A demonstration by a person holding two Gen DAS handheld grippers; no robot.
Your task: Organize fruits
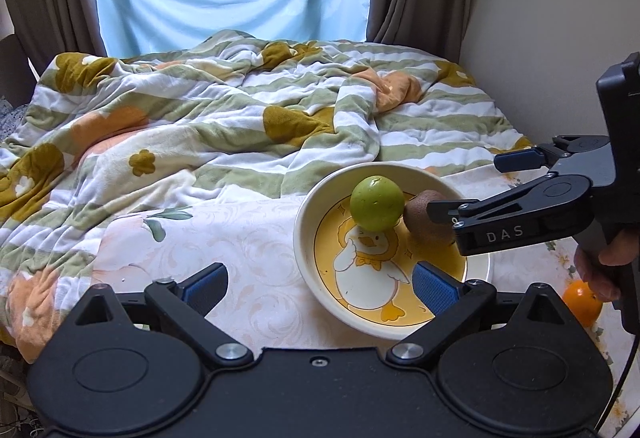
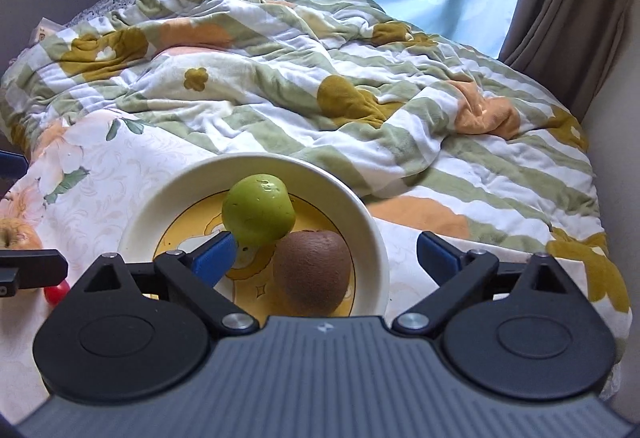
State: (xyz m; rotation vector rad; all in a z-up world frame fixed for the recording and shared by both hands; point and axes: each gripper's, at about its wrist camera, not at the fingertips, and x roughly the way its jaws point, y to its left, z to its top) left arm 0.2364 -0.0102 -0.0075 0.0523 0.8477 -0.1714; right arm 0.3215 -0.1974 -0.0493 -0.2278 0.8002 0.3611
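Observation:
A cream bowl (image 1: 304, 234) with a yellow duck picture sits on the bed; it also shows in the right wrist view (image 2: 372, 226). Inside lie a green apple (image 1: 377, 203) (image 2: 258, 209) and a brown kiwi (image 1: 424, 220) (image 2: 313, 271), side by side. My right gripper (image 2: 326, 252) is open, jaws wide, just above the kiwi and not touching it; the left wrist view shows it (image 1: 464, 184) over the bowl's right side. My left gripper (image 1: 318, 284) is open and empty at the bowl's near left edge. An orange (image 1: 582, 302) lies right of the bowl.
A rumpled striped floral blanket (image 1: 200, 118) covers the far bed. A brownish apple (image 2: 18, 234) and a small red fruit (image 2: 54, 294) lie left of the bowl. A wall (image 1: 552, 18) stands on the right, with curtains and a window behind.

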